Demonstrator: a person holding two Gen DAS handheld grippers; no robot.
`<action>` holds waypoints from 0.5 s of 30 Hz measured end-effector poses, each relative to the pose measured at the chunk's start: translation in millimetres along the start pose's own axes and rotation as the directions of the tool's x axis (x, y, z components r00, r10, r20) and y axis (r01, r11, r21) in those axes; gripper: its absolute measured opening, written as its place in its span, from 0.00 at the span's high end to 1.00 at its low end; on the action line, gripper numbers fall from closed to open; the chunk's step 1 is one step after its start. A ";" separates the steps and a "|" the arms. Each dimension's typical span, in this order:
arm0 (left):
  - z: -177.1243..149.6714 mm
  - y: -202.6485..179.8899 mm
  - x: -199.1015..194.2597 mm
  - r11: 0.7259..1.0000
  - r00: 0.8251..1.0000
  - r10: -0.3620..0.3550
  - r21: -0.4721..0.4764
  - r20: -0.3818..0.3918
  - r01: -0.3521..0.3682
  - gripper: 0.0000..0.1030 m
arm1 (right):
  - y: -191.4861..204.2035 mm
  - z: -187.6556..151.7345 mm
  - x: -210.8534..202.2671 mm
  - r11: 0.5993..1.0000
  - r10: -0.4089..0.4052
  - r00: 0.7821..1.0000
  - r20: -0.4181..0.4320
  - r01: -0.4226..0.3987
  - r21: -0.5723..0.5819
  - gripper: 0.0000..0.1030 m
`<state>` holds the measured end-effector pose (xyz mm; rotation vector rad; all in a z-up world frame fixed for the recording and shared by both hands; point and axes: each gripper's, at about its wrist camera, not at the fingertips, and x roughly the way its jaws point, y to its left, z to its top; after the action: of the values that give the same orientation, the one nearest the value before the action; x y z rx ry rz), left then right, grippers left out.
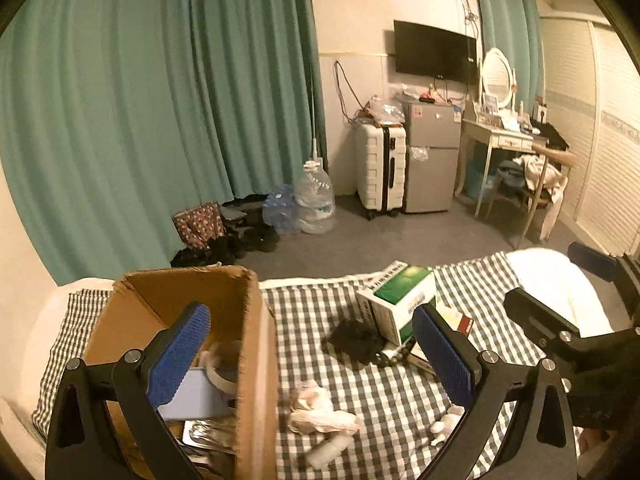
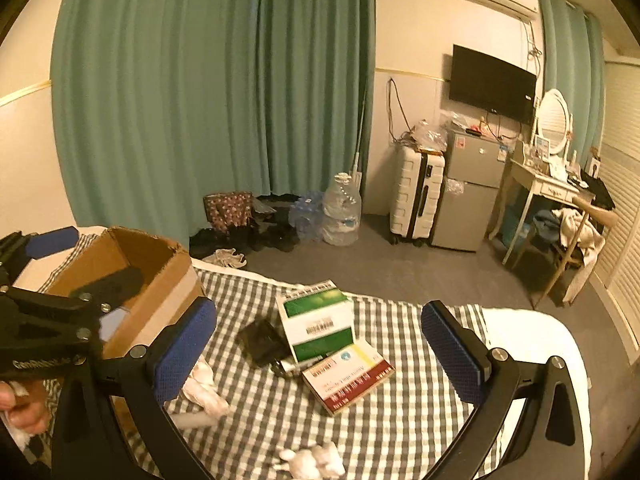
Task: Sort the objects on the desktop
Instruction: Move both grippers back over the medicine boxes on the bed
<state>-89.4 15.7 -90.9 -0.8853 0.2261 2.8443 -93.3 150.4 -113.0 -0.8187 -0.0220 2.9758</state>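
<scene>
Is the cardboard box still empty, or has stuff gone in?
Not empty. The left wrist view shows the cardboard box open-topped, with a roll of tape and a pale blue item inside.

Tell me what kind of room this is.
Most likely a bedroom or small rented room: a wall-mounted TV, a dressing table with an oval mirror, a suitcase beside a small fridge, and teal curtains.

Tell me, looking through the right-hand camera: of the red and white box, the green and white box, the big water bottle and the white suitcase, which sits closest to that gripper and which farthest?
From the right gripper:
1. Red and white box, on the checked cloth just ahead.
2. Green and white box, right behind it.
3. Water bottle, on the floor by the curtain.
4. White suitcase, beside the fridge, right.
</scene>
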 end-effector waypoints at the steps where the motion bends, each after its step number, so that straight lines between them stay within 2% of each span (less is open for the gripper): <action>1: -2.5 -4.4 3.2 1.000 1.000 -0.001 0.007 -0.011 0.001 0.00 | -2.9 -2.6 -0.5 1.000 -0.005 1.000 -0.003 0.005 0.000 0.00; 8: -20.8 -27.3 27.0 0.999 0.997 0.003 0.032 -0.072 -0.001 0.00 | -33.8 -29.6 0.0 0.999 -0.026 0.999 -0.034 0.027 0.033 0.00; 12: -32.5 -35.1 45.8 0.999 0.989 -0.050 -0.007 -0.140 0.050 0.00 | -48.1 -55.1 10.1 0.997 -0.012 0.996 -0.091 0.019 0.069 0.00; 15: -43.5 -47.7 55.8 1.000 0.988 -0.023 0.017 -0.153 0.026 0.00 | -51.6 -75.7 19.8 0.996 0.015 0.990 -0.140 -0.002 0.092 0.00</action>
<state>-101.8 59.7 -162.9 -1.0960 0.2578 2.7486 -69.0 203.0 -186.7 -1.0165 0.1242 2.8941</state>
